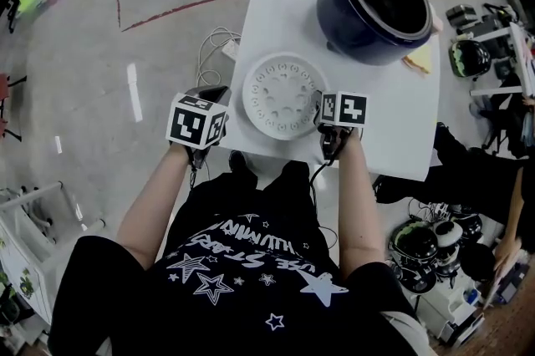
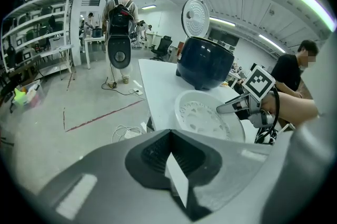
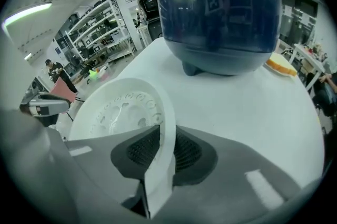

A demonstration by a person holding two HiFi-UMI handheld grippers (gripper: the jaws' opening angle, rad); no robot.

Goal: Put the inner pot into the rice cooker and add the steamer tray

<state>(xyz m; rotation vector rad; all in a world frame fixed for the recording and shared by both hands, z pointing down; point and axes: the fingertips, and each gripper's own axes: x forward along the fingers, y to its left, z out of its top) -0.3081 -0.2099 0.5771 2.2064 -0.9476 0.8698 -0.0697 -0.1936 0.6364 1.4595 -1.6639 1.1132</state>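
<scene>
Right tool (image 3: 160, 152) is clamping the steamer tray's (image 3: 121, 107) thin rim as it is sitting on the surface (image 3: 247, 112) near the rice cooker (image 3: 221, 7); the tray is probably light, stiff, slick plastic. Left tool (image 2: 168, 149) is hanging with jaws together.

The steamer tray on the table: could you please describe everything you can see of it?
The steamer tray is a round, shallow white dish, plastic by its look, with a raised rim and a floor pierced by a ring of small holes around larger cut-outs. It is empty and lies near the front edge of the white table, apart from the dark blue rice cooker behind it. The right gripper is shut on its rim. Nothing else touches it.
</scene>
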